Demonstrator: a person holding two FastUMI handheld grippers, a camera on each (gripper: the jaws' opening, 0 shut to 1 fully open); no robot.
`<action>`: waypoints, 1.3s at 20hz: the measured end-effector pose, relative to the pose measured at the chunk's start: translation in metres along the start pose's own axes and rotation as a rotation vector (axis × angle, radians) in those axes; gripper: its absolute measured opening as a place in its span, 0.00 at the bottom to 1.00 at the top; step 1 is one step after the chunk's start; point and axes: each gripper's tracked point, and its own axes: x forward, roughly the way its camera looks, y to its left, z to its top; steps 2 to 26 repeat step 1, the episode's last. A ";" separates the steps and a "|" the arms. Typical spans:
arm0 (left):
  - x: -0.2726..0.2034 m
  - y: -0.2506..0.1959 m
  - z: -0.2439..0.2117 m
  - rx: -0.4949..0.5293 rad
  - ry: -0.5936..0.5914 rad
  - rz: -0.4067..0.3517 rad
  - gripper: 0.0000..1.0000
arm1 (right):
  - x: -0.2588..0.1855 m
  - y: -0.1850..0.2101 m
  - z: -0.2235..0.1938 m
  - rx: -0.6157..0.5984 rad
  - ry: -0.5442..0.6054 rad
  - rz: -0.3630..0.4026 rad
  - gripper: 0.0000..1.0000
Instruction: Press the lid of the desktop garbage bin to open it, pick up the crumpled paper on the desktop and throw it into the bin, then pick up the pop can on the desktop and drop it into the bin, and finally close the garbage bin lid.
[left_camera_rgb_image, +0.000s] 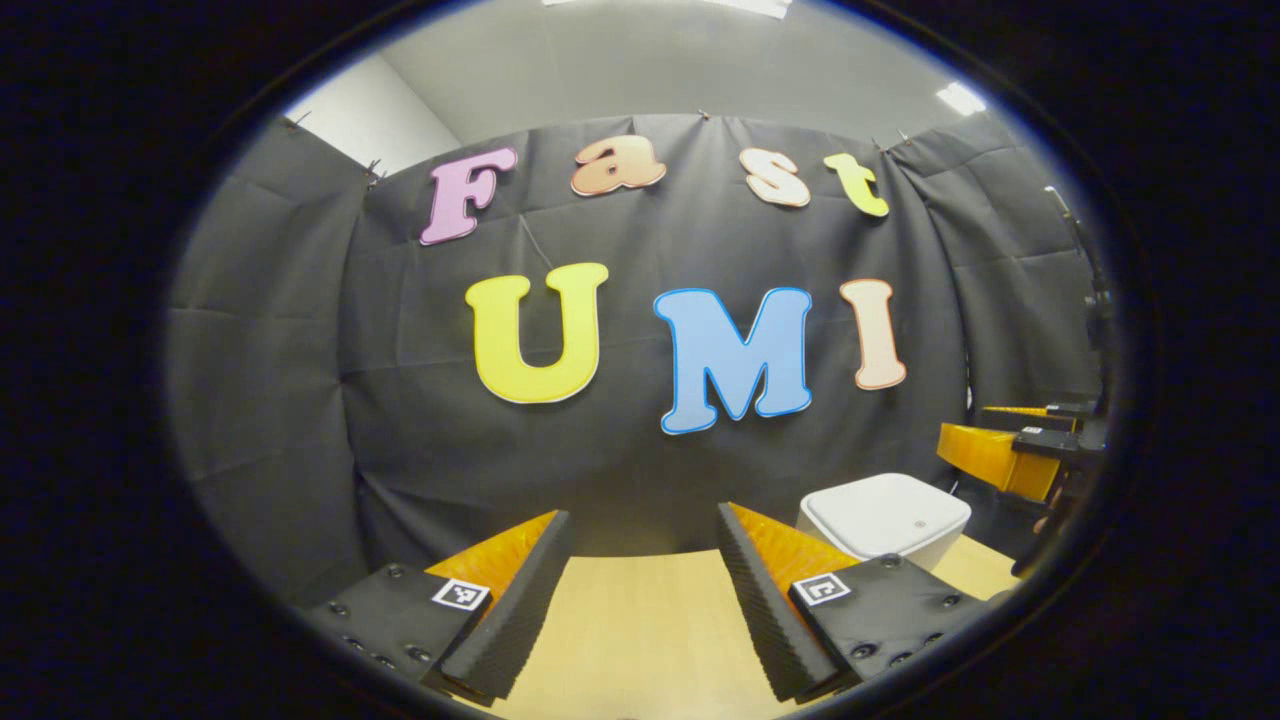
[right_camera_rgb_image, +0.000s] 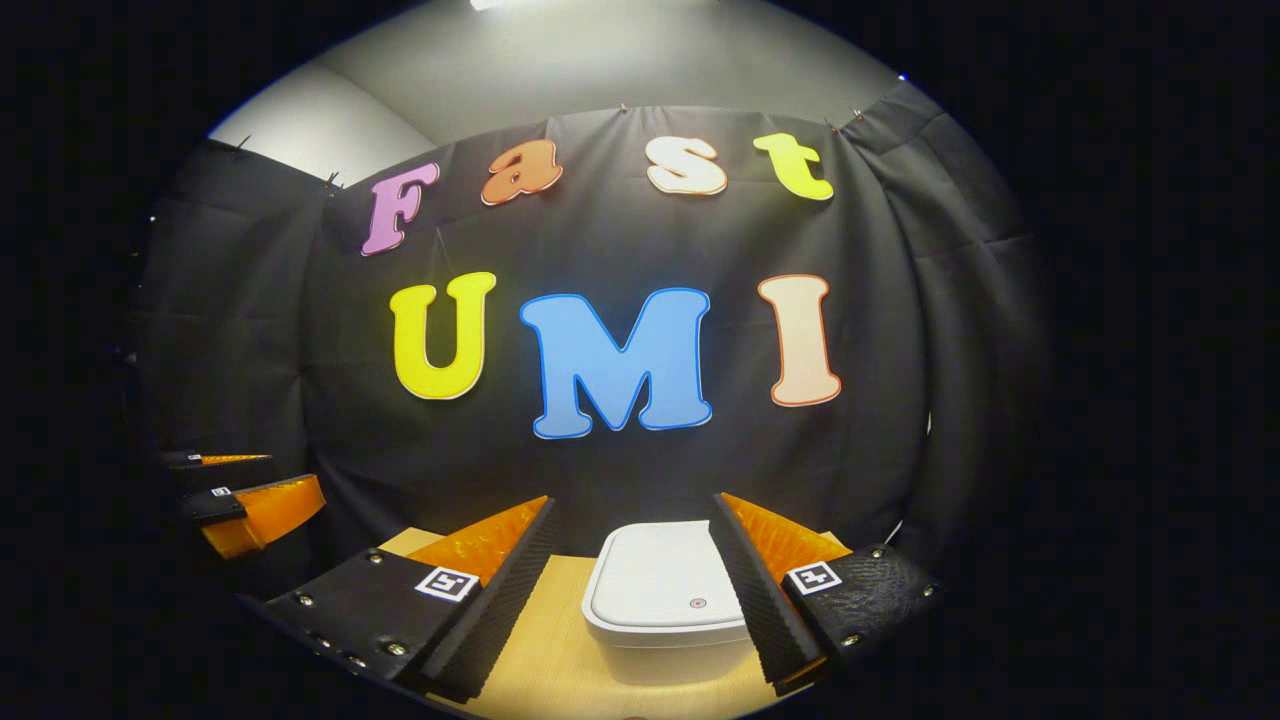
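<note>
Left gripper (left_camera_rgb_image: 640, 530): lower centre of left gripper view, fingers spread, nothing between
Right gripper (right_camera_rgb_image: 632, 515): lower centre of right gripper view, spread, seemingly raised

- Left gripper view: evenly lit, fairly bright. Light comes from white ceiling panels (left_camera_rgb_image: 958, 97) at the upper right and top edge.
- Pale wooden tabletop (left_camera_rgb_image: 640, 620) well lit, no hard shadows.
- White plastic lidded bin (left_camera_rgb_image: 885, 515) bright, mild sheen on the lid, detail kept.
- Right gripper view: dimmer, more contrast. One blown-out ceiling light (right_camera_rgb_image: 490, 4) at the top.
- Left side falls into deep shadow; dark cloth wall (right_camera_rgb_image: 250, 330) loses its folds there.
- Both: strong fisheye bending and darkening toward the rim. Focus sharp centrally, softer at edges.
</note>
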 end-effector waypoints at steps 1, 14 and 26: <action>-0.002 0.001 0.001 -0.002 0.001 0.004 0.94 | -0.003 0.002 0.001 -0.012 -0.006 0.003 0.97; -0.002 0.001 0.001 -0.002 0.001 0.004 0.94 | -0.003 0.002 0.001 -0.012 -0.006 0.003 0.97; -0.002 0.001 0.001 -0.002 0.001 0.004 0.94 | -0.003 0.002 0.001 -0.012 -0.006 0.003 0.97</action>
